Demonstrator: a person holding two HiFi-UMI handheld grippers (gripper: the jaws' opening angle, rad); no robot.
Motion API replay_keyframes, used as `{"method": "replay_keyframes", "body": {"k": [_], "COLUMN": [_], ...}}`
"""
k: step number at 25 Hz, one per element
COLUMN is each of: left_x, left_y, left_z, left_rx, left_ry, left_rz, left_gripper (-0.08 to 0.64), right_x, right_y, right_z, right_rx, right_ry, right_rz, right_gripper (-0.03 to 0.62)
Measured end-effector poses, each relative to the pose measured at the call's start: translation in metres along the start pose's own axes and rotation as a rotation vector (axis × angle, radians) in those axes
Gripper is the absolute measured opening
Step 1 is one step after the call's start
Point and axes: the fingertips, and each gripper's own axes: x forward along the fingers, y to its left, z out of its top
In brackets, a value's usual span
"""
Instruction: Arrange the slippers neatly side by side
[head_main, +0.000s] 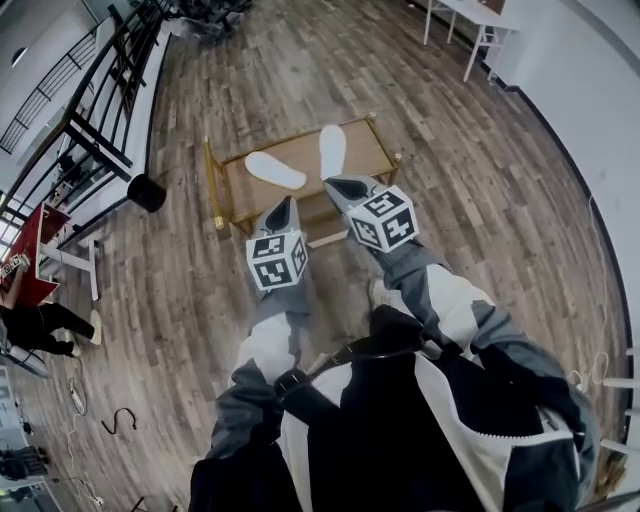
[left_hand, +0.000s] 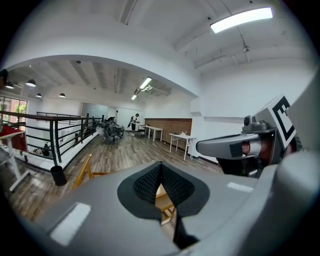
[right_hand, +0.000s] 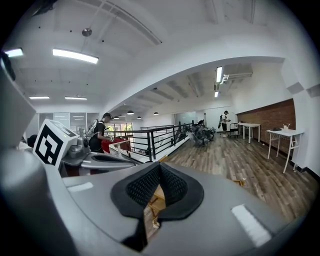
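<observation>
Two white slippers lie on a low wooden table (head_main: 375, 150) with a brass frame. The left slipper (head_main: 275, 170) lies slanted, and the right slipper (head_main: 332, 150) points away from me. They are apart and at different angles. My left gripper (head_main: 283, 207) hangs shut just short of the table's near edge, below the left slipper. My right gripper (head_main: 342, 184) is shut too, its tip over the near edge by the right slipper's heel. In the left gripper view the jaws (left_hand: 160, 172) are pressed together with nothing between them. The right gripper view shows the same (right_hand: 159, 172).
A black bin (head_main: 146, 193) stands left of the table, by a black railing (head_main: 95, 90). White tables (head_main: 478, 25) stand at the far right. A red table (head_main: 35, 250) and a person are at the left edge. Cables (head_main: 118, 420) lie on the wooden floor.
</observation>
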Motion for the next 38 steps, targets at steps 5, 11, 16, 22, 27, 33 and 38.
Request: {"method": "replay_keyframes", "body": {"k": [5,11,16,22,27,33,38], "left_x": [0.057,0.116,0.151,0.169,0.185,0.211,0.236], "left_y": [0.02,0.03,0.038,0.048,0.06,0.084,0.117], "left_z": [0.014,0.038,0.051,0.061,0.064,0.065,0.076], "left_rx": [-0.013,-0.045,-0.047,-0.047,-0.052,-0.067,-0.07], "left_ry": [0.003,0.0,0.003,-0.004,0.002,0.006,-0.001], "left_rz": [0.068,0.137,0.179,0.226,0.247,0.228,0.184], "left_gripper": [0.003,0.003,0.005,0.005,0.005,0.005,0.005], "right_x": [0.041,0.077,0.101,0.117,0.137,0.169,0.203], "right_y": [-0.049,-0.108,-0.14,-0.176,-0.188,-0.196,-0.21], "right_z": [0.014,0.04,0.05,0.063,0.062,0.061,0.075], "right_rx": [-0.014,-0.034,-0.036,0.004,0.015,-0.002,-0.006], "right_ry": [0.004,0.006,-0.001,-0.037,-0.027,0.002,0.002], "right_rz": [0.068,0.137,0.186,0.196,0.215,0.212,0.158], "right_gripper": [0.003,0.003,0.003,0.003,0.003,0.003,0.003]}}
